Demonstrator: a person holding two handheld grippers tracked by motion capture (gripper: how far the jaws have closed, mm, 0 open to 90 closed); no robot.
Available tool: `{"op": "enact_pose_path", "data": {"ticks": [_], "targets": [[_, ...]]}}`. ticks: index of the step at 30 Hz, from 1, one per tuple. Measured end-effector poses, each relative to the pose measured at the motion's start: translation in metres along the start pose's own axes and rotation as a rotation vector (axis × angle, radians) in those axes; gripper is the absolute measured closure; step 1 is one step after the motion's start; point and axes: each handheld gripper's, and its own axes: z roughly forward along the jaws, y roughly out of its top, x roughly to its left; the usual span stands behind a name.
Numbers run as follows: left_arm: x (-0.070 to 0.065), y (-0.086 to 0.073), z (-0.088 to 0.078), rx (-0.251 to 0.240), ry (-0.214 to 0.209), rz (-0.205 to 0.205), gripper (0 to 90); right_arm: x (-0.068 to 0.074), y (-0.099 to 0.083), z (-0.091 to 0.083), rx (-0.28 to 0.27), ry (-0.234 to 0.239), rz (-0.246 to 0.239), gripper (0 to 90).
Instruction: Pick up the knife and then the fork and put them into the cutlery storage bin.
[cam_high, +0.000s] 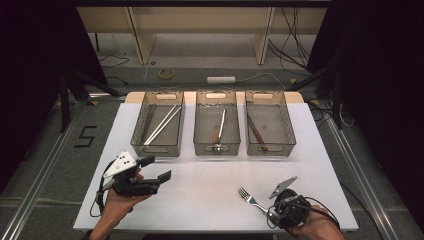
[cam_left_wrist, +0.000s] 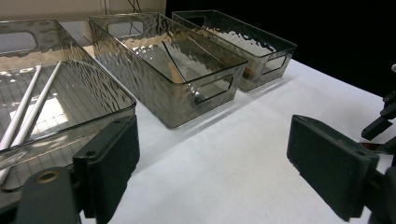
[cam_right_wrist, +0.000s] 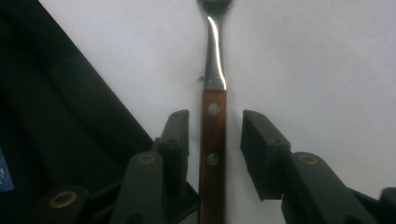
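Note:
A fork (cam_high: 251, 199) with a wooden handle lies on the white table (cam_high: 200, 200) near its front right edge, tines pointing away to the left. My right gripper (cam_high: 272, 212) is low over the handle end. In the right gripper view the riveted handle (cam_right_wrist: 213, 140) runs between the jaws of that gripper (cam_right_wrist: 215, 122), with a gap of table showing on each side, so it is open. My left gripper (cam_high: 156, 169) is held at the front left, open with nothing between its pads (cam_left_wrist: 112, 158), facing the bins.
Three clear bins stand in a row at the back. The left bin (cam_high: 138, 127) holds white chopsticks (cam_high: 162, 125), the middle bin (cam_high: 217, 152) a spoon (cam_high: 220, 131), the right bin (cam_high: 291, 131) a wooden-handled knife (cam_high: 257, 134). The table's front edge lies close behind both hands.

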Motion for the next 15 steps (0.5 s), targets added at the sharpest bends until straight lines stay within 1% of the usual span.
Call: {"op": "enact_pose_path", "data": {"ticks": [7,10,13,15], "targets": [[-0.0004,0.0001,0.0001,-0.002,0.0,-0.002,16.5,0.0008,-0.0014,0.0035,0.016,-0.007,-0.006,68.8],[-0.0001,0.0,0.0,-0.001,-0.001,-0.002,16.4,0.001,-0.0017,0.0049,0.024,-0.01,-0.013,69.6],[-0.0003,0.0,0.0001,-0.001,-0.001,-0.002,16.5,0.001,-0.0018,0.0049,0.023,-0.016,-0.011,71.7],[-0.0003,0.0,0.0002,0.001,-0.002,0.002,16.5,0.0013,-0.0018,0.0053,0.023,-0.019,-0.02,71.9]]}}
